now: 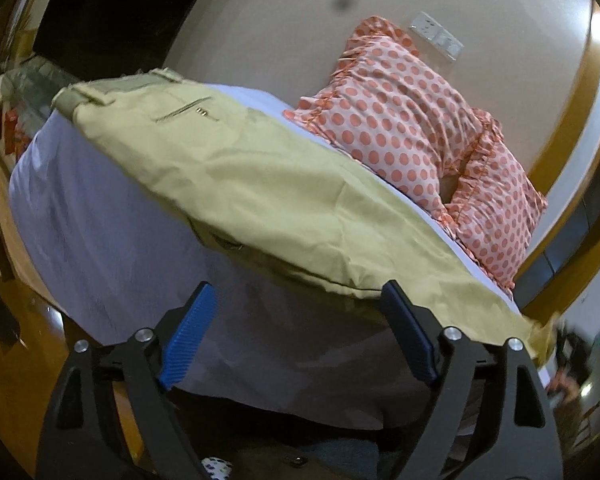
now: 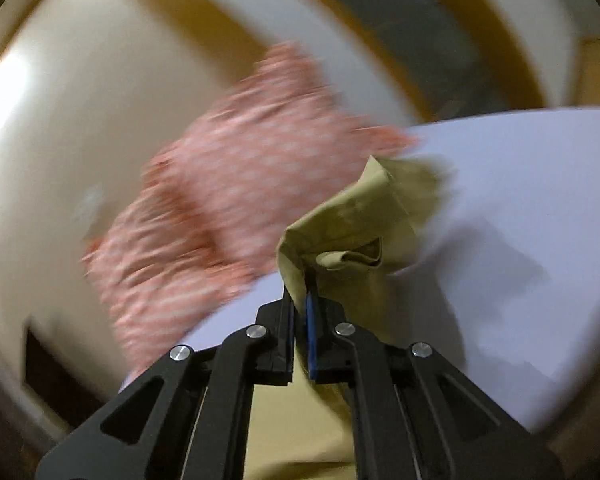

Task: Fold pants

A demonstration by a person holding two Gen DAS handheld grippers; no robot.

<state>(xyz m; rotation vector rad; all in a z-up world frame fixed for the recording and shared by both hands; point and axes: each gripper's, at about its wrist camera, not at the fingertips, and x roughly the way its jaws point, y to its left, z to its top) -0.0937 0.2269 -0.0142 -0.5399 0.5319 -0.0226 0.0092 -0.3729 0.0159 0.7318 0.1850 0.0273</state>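
My left gripper (image 1: 296, 296) is spread wide, blue-padded fingers (image 1: 188, 332) well apart with nothing between them; its right finger tip sits against the near edge of the khaki pants (image 1: 260, 176), but nothing is pinched. The pants lie lengthwise across the pale lavender bed sheet (image 1: 100, 240), waistband and a welt pocket at the far left end, the cloth rumpled and running toward the lower right. Beyond the pants, a pillow (image 1: 416, 140) in peach fabric with orange dots and ruffled edges rests on the sheet, against the cream wall (image 1: 284, 20). A white switch plate (image 1: 436, 36) sits on that wall above the pillow. My right gripper (image 2: 302, 284) is clenched on a bunched fold of the pants (image 2: 352, 220); the fabric rises out of the closed jaws and flops over to the right, with more khaki hanging below between the finger arms. The right view is smeared with motion blur: the dotted pillow (image 2: 220, 184) is a pink streak to the left, the sheet (image 2: 540, 220) to the right.
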